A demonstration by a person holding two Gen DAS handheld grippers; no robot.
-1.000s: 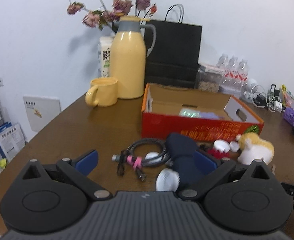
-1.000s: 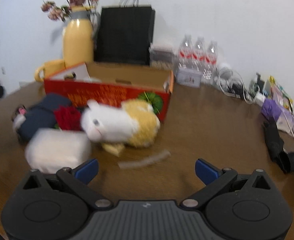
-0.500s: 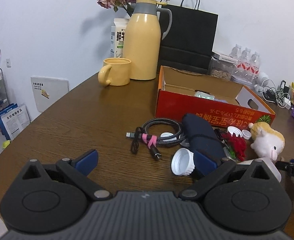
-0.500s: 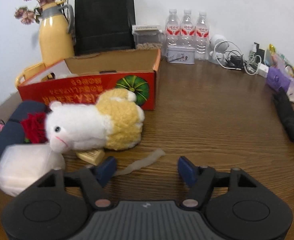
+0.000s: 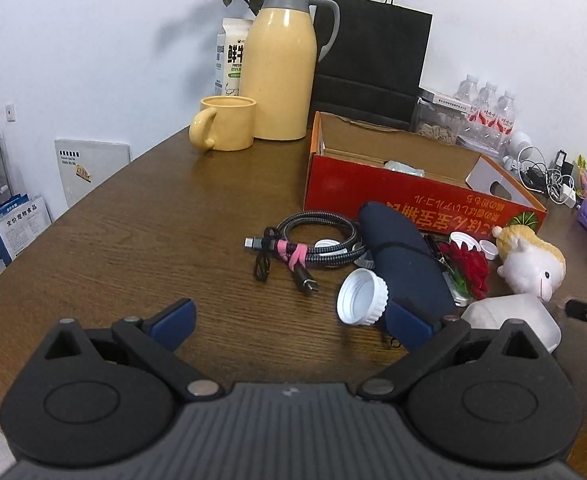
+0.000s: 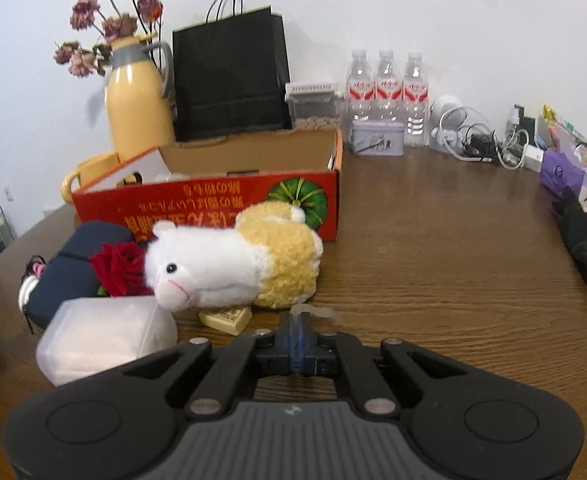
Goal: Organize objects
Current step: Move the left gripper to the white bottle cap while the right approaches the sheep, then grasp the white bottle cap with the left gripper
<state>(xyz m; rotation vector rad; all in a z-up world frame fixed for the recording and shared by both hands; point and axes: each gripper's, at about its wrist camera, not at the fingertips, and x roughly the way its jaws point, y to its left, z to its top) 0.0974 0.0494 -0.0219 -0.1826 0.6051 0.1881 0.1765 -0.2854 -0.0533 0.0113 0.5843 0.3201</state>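
My right gripper is shut, pinching the near end of a pale translucent strip that lies on the wooden table. Just beyond it lie a white-and-yellow plush toy, a small yellow block, a frosted plastic container and a red rose. The open red cardboard box stands behind them. My left gripper is open over the table, with nothing between its fingers. A white cap and a navy pouch lie beside its right finger. A coiled cable lies further ahead.
A yellow thermos jug, a yellow mug and a black paper bag stand at the back. Water bottles, a tin and tangled chargers line the far side. A folded black umbrella lies at the right.
The right gripper's jaws went from wide open to fully shut, closing on the pale strip that lay between them. The left gripper sank slightly and its view shifted, staying open.
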